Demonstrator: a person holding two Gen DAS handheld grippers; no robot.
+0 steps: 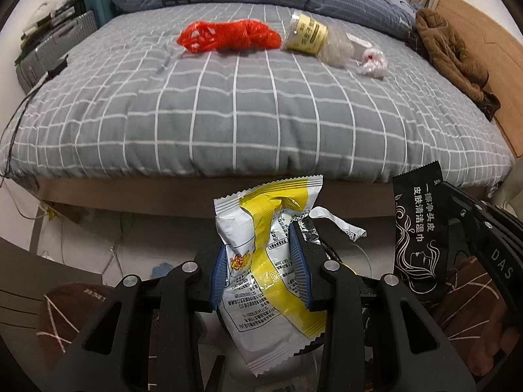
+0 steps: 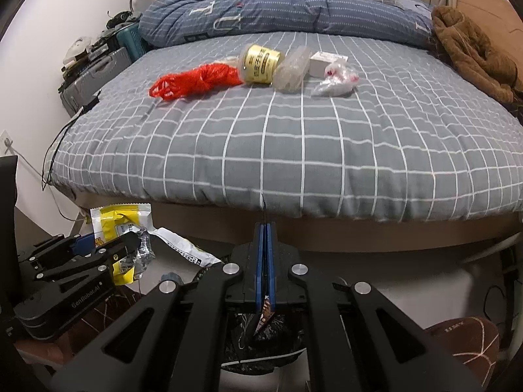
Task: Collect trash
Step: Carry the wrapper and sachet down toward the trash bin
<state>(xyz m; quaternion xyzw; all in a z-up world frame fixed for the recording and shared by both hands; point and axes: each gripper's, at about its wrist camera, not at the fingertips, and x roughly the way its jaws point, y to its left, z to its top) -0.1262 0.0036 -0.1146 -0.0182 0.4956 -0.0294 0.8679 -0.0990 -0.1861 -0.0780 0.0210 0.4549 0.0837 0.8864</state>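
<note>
Left tongs (image 1: pixel 258 271): clamped on yellow wrapper (image 1: pixel 271 248), long axis upright. Right tongs (image 2: pixel 265 268): pinched on black sachet (image 1: pixel 420 228). Both hang over black bin bag (image 2: pixel 261 336), 6 o'clock; bed (image 2: pixel 294 150) litter, 12 o'clock

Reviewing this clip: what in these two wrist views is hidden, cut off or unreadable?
- Black wet-wipe sachet: in the right wrist view only its edge shows, clamped between the right gripper's pads.
- Yellow-and-white snack wrapper: its lower end is partly hidden by the left gripper.
- Bin with black bag: mostly hidden behind the right gripper's linkage.
- Small white box: print too small.
</note>
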